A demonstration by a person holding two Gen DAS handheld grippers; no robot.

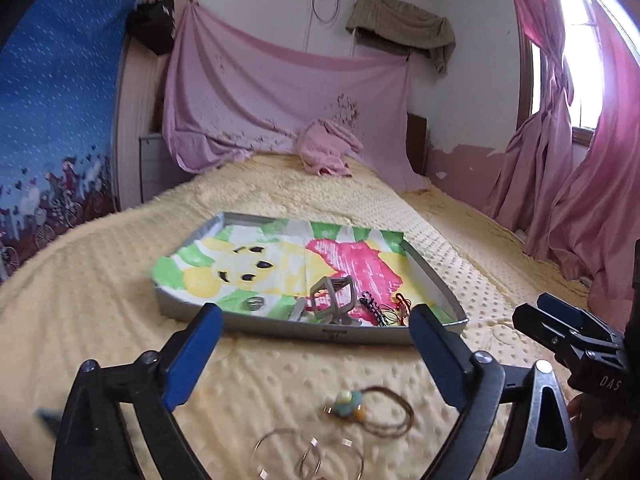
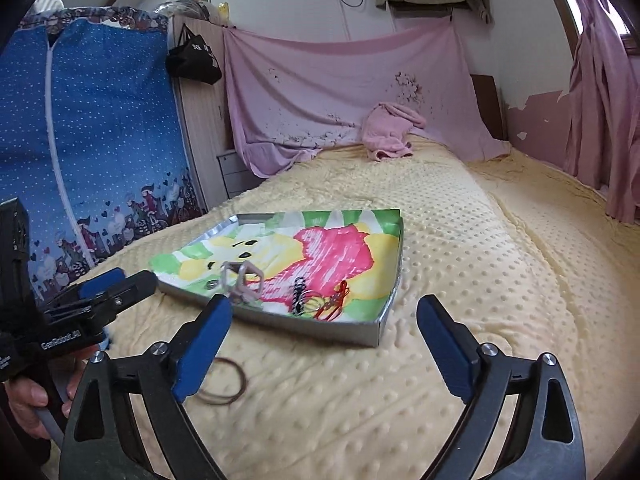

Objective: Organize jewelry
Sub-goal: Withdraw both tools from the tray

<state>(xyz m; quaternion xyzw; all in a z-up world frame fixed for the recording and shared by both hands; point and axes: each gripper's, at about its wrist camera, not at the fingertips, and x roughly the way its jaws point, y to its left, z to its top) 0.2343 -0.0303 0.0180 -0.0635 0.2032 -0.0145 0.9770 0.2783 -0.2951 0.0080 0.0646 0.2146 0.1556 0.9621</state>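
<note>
A shallow grey tray point(image 1: 320, 334) point(image 2: 384, 312) lined with a colourful drawing lies on the yellow bedspread. In it are a grey hair clip point(image 1: 332, 296) point(image 2: 242, 280), a ring point(image 1: 255, 303), a dark braided band point(image 1: 372, 308) point(image 2: 299, 294) and red cords point(image 2: 336, 304). My left gripper point(image 1: 316, 322) is open and empty, just short of the tray. Below it on the bedspread lie a brown cord necklace with a green bead point(image 1: 352, 400) and thin bangles point(image 1: 308, 456). My right gripper point(image 2: 324, 320) is open and empty; a brown hair band point(image 2: 224, 384) lies by its left finger.
The dotted yellow bedspread point(image 2: 460, 260) covers the bed. A crumpled pink towel point(image 2: 390, 132) lies at the far end under a hung pink sheet point(image 1: 280, 92). A blue patterned wardrobe cover point(image 2: 88, 140) stands left; pink curtains point(image 1: 580, 180) hang right.
</note>
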